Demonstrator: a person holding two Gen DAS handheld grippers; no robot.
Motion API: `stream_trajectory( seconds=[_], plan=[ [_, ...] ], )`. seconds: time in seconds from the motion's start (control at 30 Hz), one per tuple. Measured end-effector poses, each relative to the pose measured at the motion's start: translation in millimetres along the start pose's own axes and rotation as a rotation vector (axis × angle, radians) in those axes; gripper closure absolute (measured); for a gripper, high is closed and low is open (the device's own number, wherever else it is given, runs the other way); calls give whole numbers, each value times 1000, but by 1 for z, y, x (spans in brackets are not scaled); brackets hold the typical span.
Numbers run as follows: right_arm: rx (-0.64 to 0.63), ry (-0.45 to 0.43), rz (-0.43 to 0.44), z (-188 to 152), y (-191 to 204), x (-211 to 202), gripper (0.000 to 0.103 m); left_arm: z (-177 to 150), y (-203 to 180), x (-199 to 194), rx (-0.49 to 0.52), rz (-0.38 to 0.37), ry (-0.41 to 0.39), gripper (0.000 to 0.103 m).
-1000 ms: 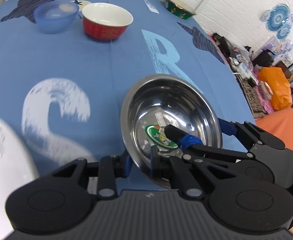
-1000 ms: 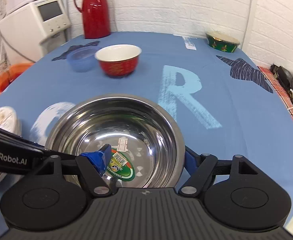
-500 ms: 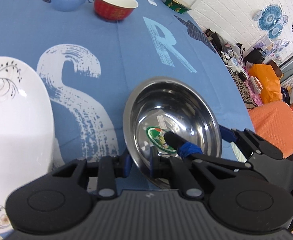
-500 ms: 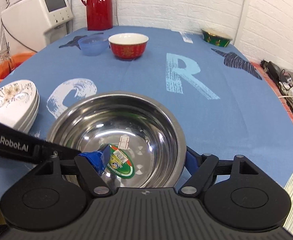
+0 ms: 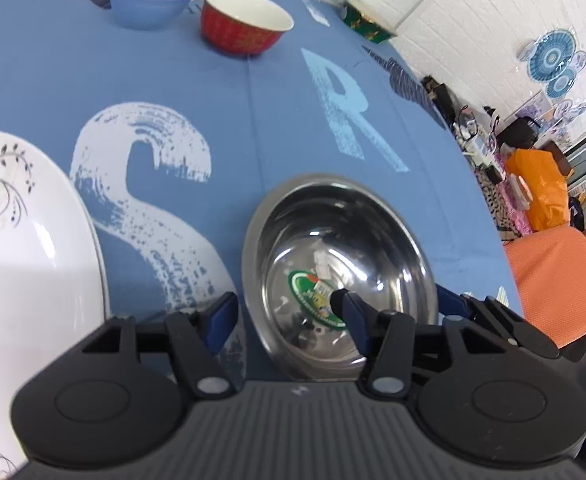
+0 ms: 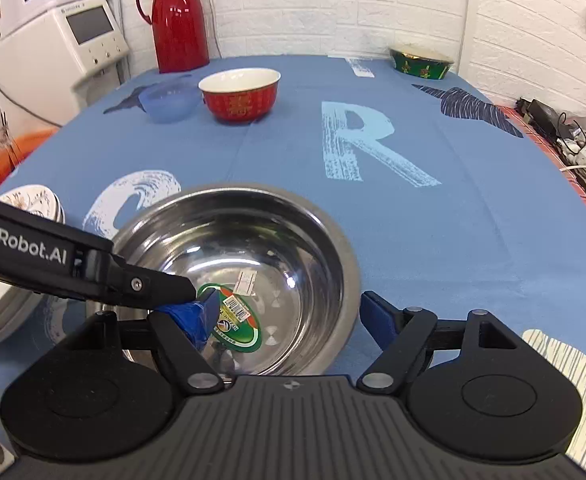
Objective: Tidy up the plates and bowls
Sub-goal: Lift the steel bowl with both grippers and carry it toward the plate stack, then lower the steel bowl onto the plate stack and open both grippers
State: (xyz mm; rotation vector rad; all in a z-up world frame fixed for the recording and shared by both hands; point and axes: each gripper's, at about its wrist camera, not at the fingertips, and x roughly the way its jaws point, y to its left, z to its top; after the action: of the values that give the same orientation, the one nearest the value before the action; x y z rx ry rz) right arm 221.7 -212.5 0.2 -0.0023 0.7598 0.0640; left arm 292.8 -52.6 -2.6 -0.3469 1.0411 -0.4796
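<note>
The steel bowl (image 6: 237,276) sits low on the blue cloth (image 6: 413,220), near the table's front edge, with the plates (image 5: 21,248) just to its left and the red bowl (image 6: 240,94) and blue bowl (image 6: 169,100) well beyond it, toward the red flask (image 6: 179,16). A green bowl (image 6: 420,63) stands far off to the right of that pair.

Both tools straddle the steel bowl's rim, and both stand wide. The left gripper (image 5: 289,312) has one finger outside the left wall and the other down inside by the green sticker (image 6: 235,322). The right gripper (image 6: 289,316) has one finger inside and the other outside the right wall. Neither pinches the rim, as far as I can see, so the bowl appears to rest free, though whether it fully touches the cloth I cannot tell.

The step looks like setting the bowl down and letting go. To do it well, I would lift both tools straight up clear of the rim, since a sideways pull could catch the wall and skid the light bowl towards the plates. The inside fingers cross close together, so raising one tool at a time seems safer.
</note>
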Motion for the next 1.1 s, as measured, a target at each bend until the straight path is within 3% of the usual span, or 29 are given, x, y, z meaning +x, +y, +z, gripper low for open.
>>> stream_trajectory(
  seconds=[0.37, 0.87, 1.1],
  plan=[
    [57, -85, -48, 3, -15, -25, 39, 6, -7, -24, -3, 7, -68, 47],
    [49, -119, 9, 8, -10, -34, 39, 6, 1, -42, -12, 25, -94, 47],
    [-4, -129, 70, 27, -11, -33, 39, 26, 14, -39, -30, 29, -89, 46]
  ],
)
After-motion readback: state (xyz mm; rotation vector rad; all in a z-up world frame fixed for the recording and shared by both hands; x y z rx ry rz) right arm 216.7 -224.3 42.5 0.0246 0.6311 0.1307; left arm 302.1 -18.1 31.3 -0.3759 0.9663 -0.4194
